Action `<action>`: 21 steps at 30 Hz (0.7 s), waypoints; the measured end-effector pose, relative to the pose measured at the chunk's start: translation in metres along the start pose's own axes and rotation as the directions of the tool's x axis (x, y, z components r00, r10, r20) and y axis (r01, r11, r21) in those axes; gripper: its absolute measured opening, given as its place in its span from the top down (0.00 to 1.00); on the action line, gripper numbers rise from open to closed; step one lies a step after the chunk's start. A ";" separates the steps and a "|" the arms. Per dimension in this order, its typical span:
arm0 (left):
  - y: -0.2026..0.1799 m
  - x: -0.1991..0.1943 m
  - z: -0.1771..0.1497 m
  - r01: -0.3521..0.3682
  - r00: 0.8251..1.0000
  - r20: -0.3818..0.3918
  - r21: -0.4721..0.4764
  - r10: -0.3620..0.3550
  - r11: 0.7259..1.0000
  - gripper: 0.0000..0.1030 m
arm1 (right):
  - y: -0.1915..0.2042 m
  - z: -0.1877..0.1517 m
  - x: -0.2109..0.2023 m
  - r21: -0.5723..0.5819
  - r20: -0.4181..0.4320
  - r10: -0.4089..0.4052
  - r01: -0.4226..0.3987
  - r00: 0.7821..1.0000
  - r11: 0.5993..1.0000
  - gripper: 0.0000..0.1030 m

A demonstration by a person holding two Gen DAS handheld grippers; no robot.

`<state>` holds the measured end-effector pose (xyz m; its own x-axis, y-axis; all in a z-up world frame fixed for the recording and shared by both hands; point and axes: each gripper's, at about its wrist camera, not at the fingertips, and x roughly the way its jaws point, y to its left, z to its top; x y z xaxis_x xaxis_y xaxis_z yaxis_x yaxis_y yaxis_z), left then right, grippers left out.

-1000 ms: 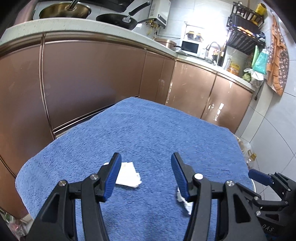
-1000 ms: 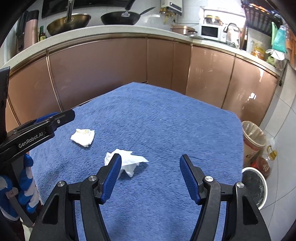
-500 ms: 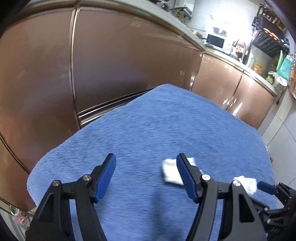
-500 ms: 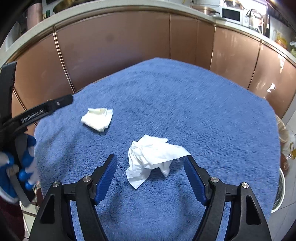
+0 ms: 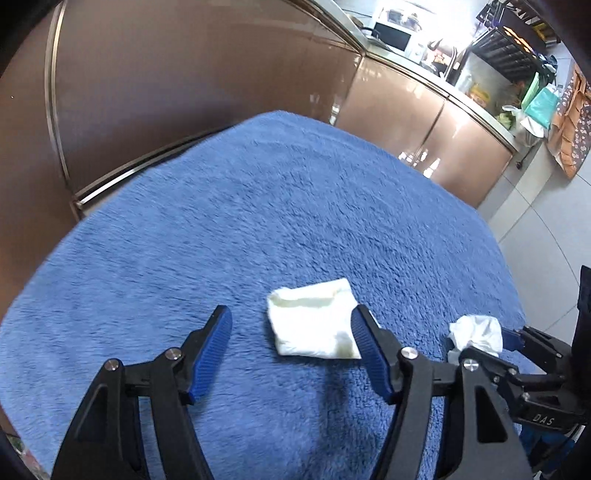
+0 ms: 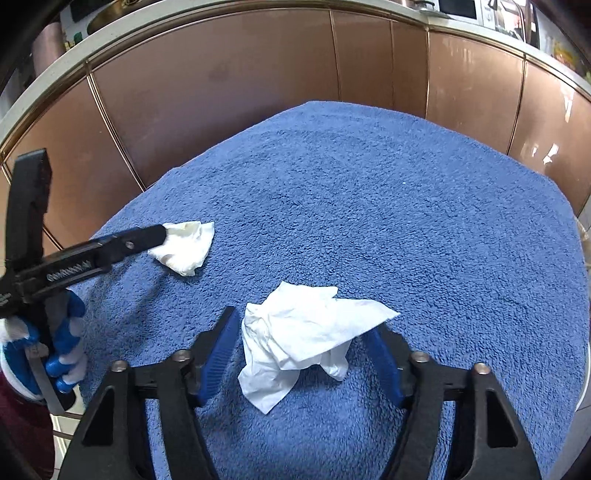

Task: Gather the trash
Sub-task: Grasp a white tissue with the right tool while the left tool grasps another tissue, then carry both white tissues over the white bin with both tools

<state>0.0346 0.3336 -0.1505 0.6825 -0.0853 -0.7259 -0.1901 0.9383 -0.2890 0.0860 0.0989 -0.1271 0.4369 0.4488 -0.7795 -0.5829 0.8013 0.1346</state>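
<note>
A folded, yellowish-white tissue (image 5: 314, 321) lies on the blue towel-covered table (image 5: 258, 206). My left gripper (image 5: 291, 325) is open, with the tissue between its blue pads and close to the right pad. A crumpled white tissue (image 6: 306, 332) lies between the blue pads of my open right gripper (image 6: 303, 325). In the right wrist view the left gripper (image 6: 110, 247) reaches in from the left to the folded tissue (image 6: 184, 247). In the left wrist view the crumpled tissue (image 5: 476, 332) and the right gripper (image 5: 535, 354) show at the right.
Brown kitchen cabinets (image 6: 221, 74) curve round the far side of the table under a pale countertop. A microwave (image 5: 395, 33) and a dish rack (image 5: 513, 51) stand on the counter at the back right. Tiled floor (image 5: 546, 236) lies off the table's right edge.
Both grippers have moved forward and down towards the table. The folded tissue now lies between the left pads, and the crumpled tissue now lies between the right pads. Both stay open.
</note>
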 end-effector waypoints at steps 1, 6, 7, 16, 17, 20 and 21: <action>-0.001 0.002 -0.001 0.010 1.000 -0.005 0.003 -0.010 1.000 0.42 | 0.000 0.000 0.002 -0.001 -0.004 0.003 -0.003 1.000 1.000 0.48; -0.018 0.005 -0.003 0.031 0.999 -0.017 0.043 -0.031 0.999 0.71 | 0.000 -0.002 0.008 0.007 -0.023 0.026 -0.026 0.999 1.000 0.58; -0.021 0.005 -0.004 0.030 0.999 -0.017 0.054 -0.029 0.998 0.73 | 0.000 -0.002 0.008 0.007 -0.024 0.029 -0.028 0.999 1.000 0.59; -0.043 0.003 -0.011 0.042 0.999 -0.018 0.087 -0.041 0.995 0.95 | -0.005 -0.006 0.001 0.001 -0.017 0.056 -0.056 0.998 0.998 0.75; -0.046 0.001 -0.011 0.043 0.999 -0.014 0.087 -0.042 0.995 0.96 | -0.005 -0.007 -0.001 -0.002 -0.014 0.060 -0.060 0.998 0.998 0.76; -0.053 -0.007 -0.012 0.031 1.000 0.003 0.100 -0.031 0.995 0.96 | -0.009 -0.009 -0.010 -0.004 -0.004 0.073 -0.073 0.997 0.997 0.79; -0.054 -0.009 -0.012 0.026 1.000 0.009 0.098 -0.027 0.995 0.96 | -0.011 -0.010 -0.014 -0.004 0.001 0.076 -0.076 0.997 0.997 0.79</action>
<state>0.0303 0.2794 -0.1353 0.6935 -0.1081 -0.7123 -0.1022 0.9639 -0.2458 0.0795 0.0800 -0.1240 0.3919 0.5087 -0.7666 -0.6172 0.7633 0.1910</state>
